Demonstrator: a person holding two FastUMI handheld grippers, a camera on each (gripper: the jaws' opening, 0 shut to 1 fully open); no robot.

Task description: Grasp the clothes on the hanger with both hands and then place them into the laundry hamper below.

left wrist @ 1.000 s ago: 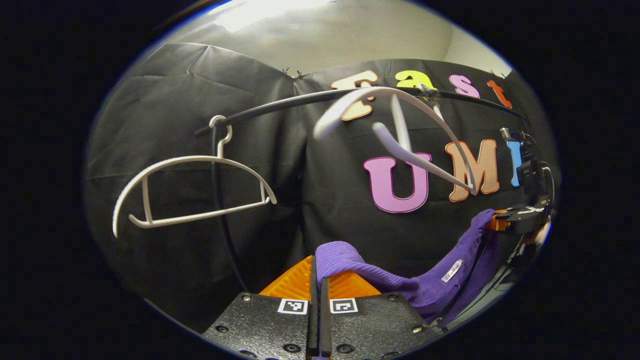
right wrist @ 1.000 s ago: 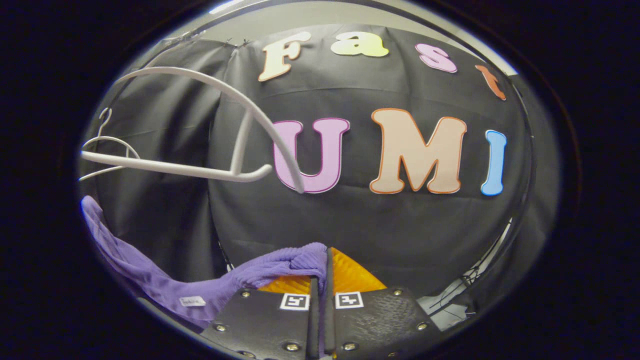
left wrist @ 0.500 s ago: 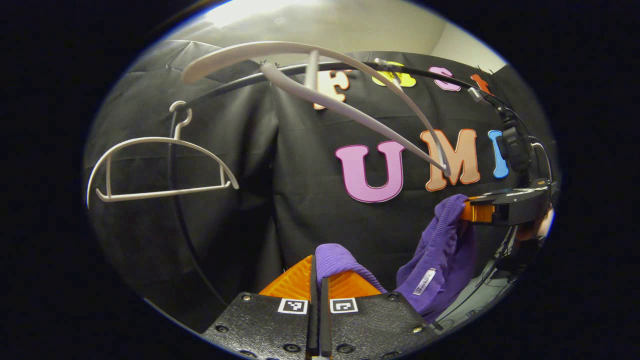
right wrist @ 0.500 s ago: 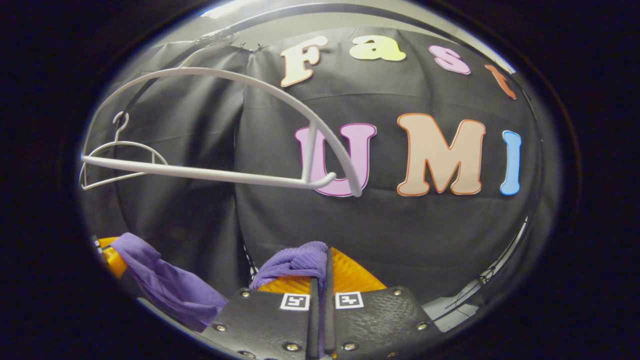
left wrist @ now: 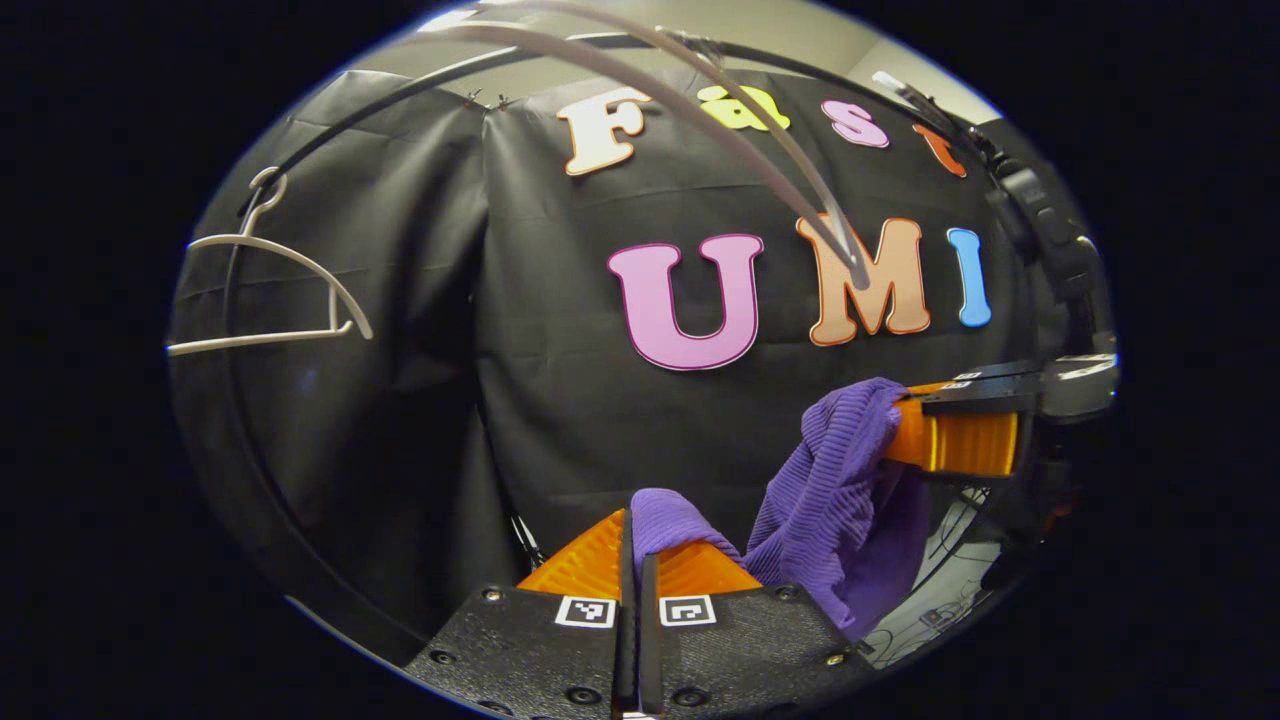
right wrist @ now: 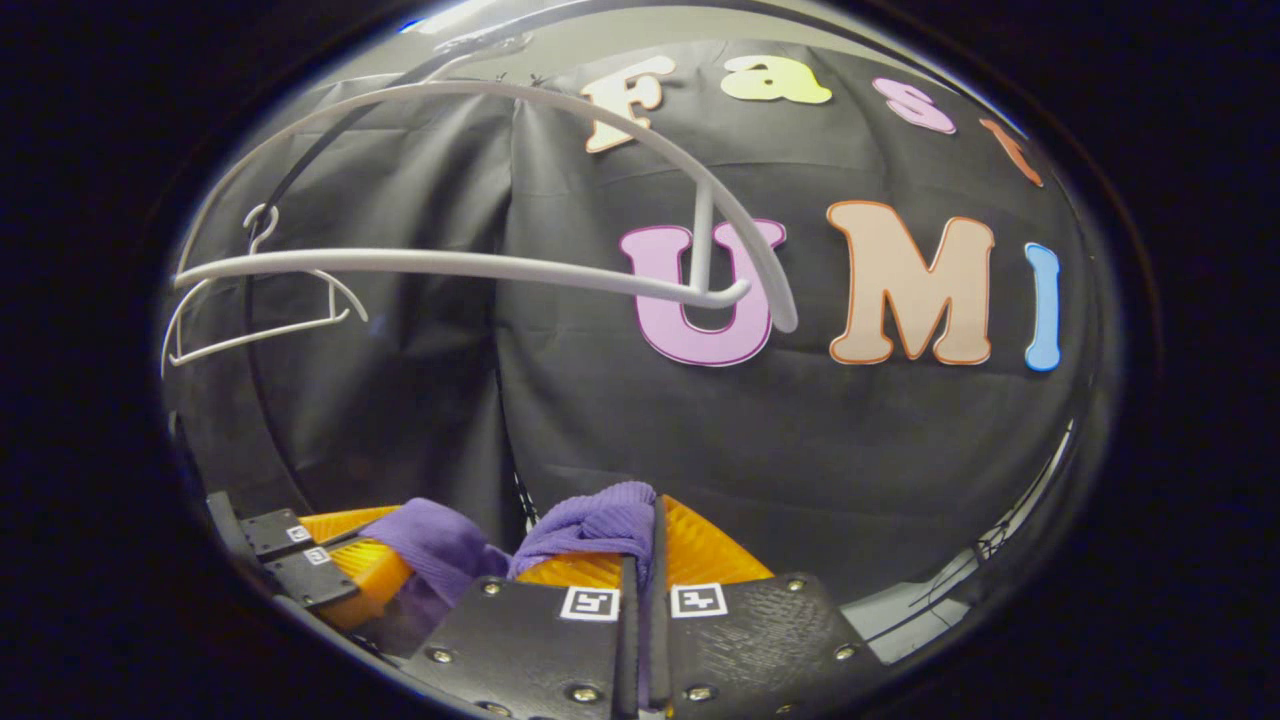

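Note:
A purple knit garment [left wrist: 840, 490] hangs free of the hangers, bunched between my two grippers. My left gripper [left wrist: 633, 535] is shut on one edge of it at the bottom of the left gripper view. My right gripper [left wrist: 900, 425] shows at the right of that view, also shut on the cloth. In the right gripper view, my right gripper [right wrist: 640, 525] pinches a purple fold [right wrist: 590, 520], and the left gripper [right wrist: 385, 545] holds more cloth at the lower left. An empty white hanger [right wrist: 480, 265] hangs above on the rail. The hamper is out of sight.
A second white hanger [left wrist: 265, 300] hangs farther left on the black curved rail [left wrist: 330, 140]. The black cloth wall stands close behind. Cables [left wrist: 950, 610] lie on the floor at the lower right.
Both grippers have come down and closer together with the garment, which now bunches instead of stretching between them. The hangers have risen in both views.

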